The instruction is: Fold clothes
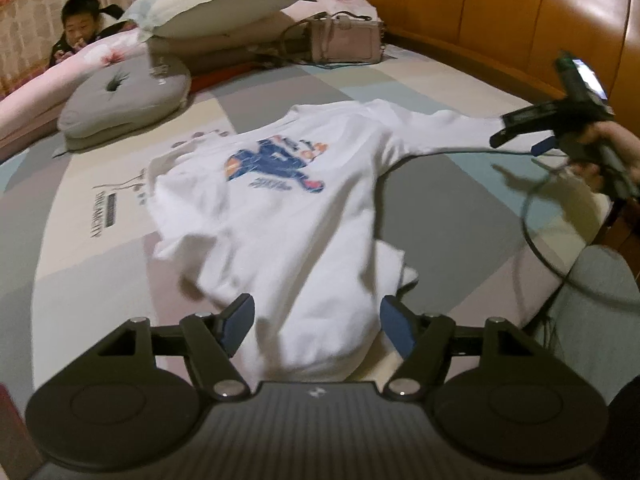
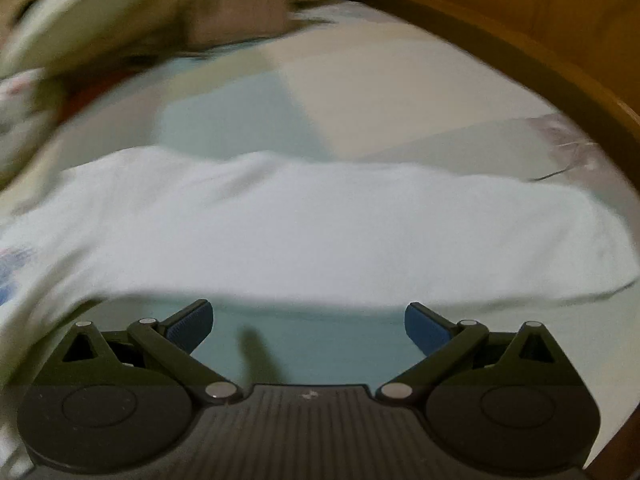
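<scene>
1. white cotton sweatshirt with a blue cartoon print [image 1: 280, 184] is lying print-up and mostly spread on the patchwork bedsheet in grey, cream and pale blue [image 1: 452, 208], with one long sleeve [image 2: 360, 224] stretching out flat toward the wooden headboard [image 1: 500, 12].
2. left gripper [image 1: 316, 326] is hovering over the hem end of the garment, its blue-padded jaws standing well apart with cloth showing beneath and between them; the pads are not pressing on anything.
3. right gripper [image 2: 308, 326] is hanging just short of the stretched sleeve, jaws wide and empty, only bare sheet showing between them; that view is blurring with motion.
4. judging by this, the laying-out step is ending and no fold has begun: the body and one sleeve are flat, though the hem's near corner is looking rumpled.
5. next move is likely calling for the right gripper to pinch the sleeve near its cuff and carry it across the chest, while the left is steadying or smoothing the hem.
6. trailing black cable [image 1: 532, 216] near the right hand [image 1: 600, 148] is risking a snag on the cloth.
</scene>
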A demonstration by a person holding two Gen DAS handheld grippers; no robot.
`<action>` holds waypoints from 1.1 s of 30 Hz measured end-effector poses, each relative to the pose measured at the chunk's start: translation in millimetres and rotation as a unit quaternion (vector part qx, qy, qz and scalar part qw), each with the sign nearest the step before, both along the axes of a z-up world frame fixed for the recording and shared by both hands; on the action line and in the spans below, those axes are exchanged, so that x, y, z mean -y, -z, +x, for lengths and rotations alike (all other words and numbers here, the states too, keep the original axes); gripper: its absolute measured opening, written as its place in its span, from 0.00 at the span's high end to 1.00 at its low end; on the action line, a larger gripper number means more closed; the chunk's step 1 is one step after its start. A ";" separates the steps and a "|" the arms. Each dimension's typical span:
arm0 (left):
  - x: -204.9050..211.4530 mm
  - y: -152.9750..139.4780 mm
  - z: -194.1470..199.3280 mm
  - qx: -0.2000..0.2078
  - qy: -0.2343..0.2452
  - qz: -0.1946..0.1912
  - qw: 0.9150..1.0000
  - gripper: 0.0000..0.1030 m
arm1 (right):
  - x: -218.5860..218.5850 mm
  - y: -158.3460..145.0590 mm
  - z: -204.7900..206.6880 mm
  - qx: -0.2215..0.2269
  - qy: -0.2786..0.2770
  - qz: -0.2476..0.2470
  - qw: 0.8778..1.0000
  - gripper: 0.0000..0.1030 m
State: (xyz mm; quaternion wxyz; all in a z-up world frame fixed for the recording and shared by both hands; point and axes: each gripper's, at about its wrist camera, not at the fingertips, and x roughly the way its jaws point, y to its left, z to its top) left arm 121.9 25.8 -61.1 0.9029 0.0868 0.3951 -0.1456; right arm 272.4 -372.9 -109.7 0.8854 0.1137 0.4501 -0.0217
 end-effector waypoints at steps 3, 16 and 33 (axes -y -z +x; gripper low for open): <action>-9.1 -4.5 -5.9 0.000 -0.009 0.000 1.000 0.31 | -42.1 -7.9 -29.5 0.018 -0.085 0.012 0.996 0.00; -45.0 -19.7 -26.5 -0.011 -0.078 -0.051 0.996 0.29 | -228.0 -39.2 -125.7 0.136 -0.356 -0.067 0.922 0.00; -50.3 -16.5 -34.7 -0.011 -0.098 -0.078 0.992 0.29 | -239.8 -45.8 -166.4 0.148 -0.312 -0.079 0.935 0.00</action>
